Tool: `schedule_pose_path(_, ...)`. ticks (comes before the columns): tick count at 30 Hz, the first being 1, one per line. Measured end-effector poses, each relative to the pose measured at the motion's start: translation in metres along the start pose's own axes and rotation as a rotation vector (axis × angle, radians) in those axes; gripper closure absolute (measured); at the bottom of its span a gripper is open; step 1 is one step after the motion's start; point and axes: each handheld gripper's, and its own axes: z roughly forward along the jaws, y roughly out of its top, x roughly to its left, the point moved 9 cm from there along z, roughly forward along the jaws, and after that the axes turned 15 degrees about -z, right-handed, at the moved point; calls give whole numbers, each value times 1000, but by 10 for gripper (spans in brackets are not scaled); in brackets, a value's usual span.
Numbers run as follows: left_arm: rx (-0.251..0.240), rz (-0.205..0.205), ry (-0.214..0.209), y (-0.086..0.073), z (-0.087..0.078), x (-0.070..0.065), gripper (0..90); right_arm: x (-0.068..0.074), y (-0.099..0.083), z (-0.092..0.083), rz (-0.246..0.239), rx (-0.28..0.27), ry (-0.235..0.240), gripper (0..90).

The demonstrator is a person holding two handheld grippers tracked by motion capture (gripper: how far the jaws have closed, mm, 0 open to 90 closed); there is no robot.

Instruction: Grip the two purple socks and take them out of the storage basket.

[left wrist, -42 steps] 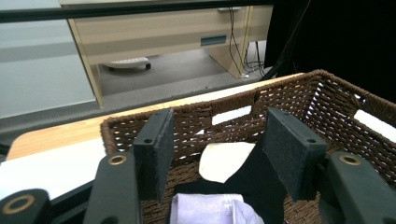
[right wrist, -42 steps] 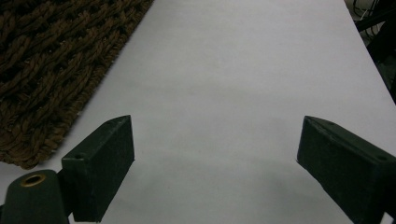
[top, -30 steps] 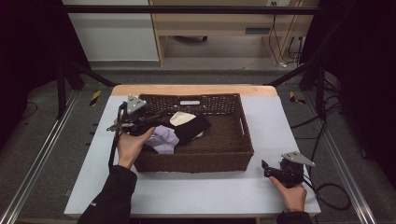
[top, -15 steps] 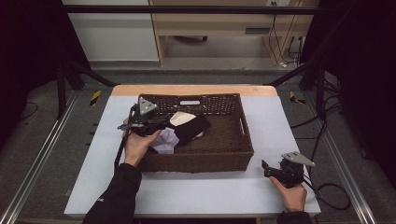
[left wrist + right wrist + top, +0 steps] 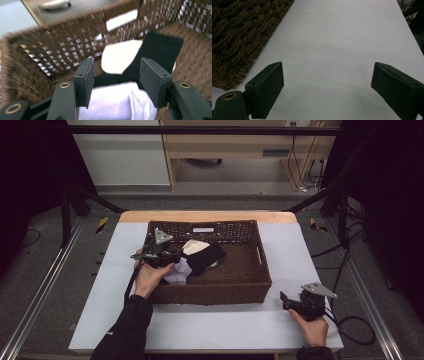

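A dark brown wicker basket [image 5: 215, 294] stands on the white table [image 5: 215, 327]. In its left half lie a black cloth [image 5: 207, 257], a cream piece [image 5: 192, 246] on top of it, and a pale lavender cloth [image 5: 179, 271]. My left gripper [image 5: 174, 258] reaches in over the basket's left wall. In the left gripper view its jaws [image 5: 116, 72] stand open just over the lavender cloth [image 5: 112, 103], with the cream piece [image 5: 120, 56] and black cloth [image 5: 162, 47] beyond. My right gripper [image 5: 285, 301] rests on the table by the basket's front right corner, open and empty [image 5: 327, 77].
The basket's right half shows bare woven floor [image 5: 240, 265]. Its corner [image 5: 239, 32] lies left of my right jaws, with bare table [image 5: 342, 37] ahead. Metal frame rails [image 5: 45, 285] run along both sides of the table; cables [image 5: 357, 330] lie on the floor at right.
My left hand has moved right and down, from the basket's left rim in over the clothes. The right hand has stayed where it was.
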Motion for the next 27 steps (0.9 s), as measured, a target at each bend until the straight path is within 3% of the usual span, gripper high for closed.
schedule_pose_path(5, 36, 3, -32, -4, 2, -3, 484, 0, 0, 0, -2, 1, 1, 113)
schedule_pose_path(8, 61, 14, -24, -9, 4, -2, 532, 0, 0, 0, -2, 0, 1, 114)
schedule_pose_path(9, 113, 28, -14, -16, 7, -1, 548, 0, 0, 0, -2, 2, 1, 114)
schedule_pose_path(10, 125, 25, -15, -18, 8, -2, 559, 0, 0, 0, -4, 2, 2, 114)
schedule_pose_path(16, 157, 44, -25, -21, 10, -4, 619, 0, 0, 0, -2, 3, 2, 114)
schedule_pose_path(20, 204, 59, -28, -26, 12, -6, 719, 0, 0, 0, -2, 1, 0, 115)
schedule_pose_path(24, 209, 74, -29, -27, 13, -8, 852, 0, 0, 0, -3, 1, 1, 115)
schedule_pose_path(27, 196, 70, -31, -25, 11, -7, 883, 0, 0, 0, -2, 3, 1, 116)
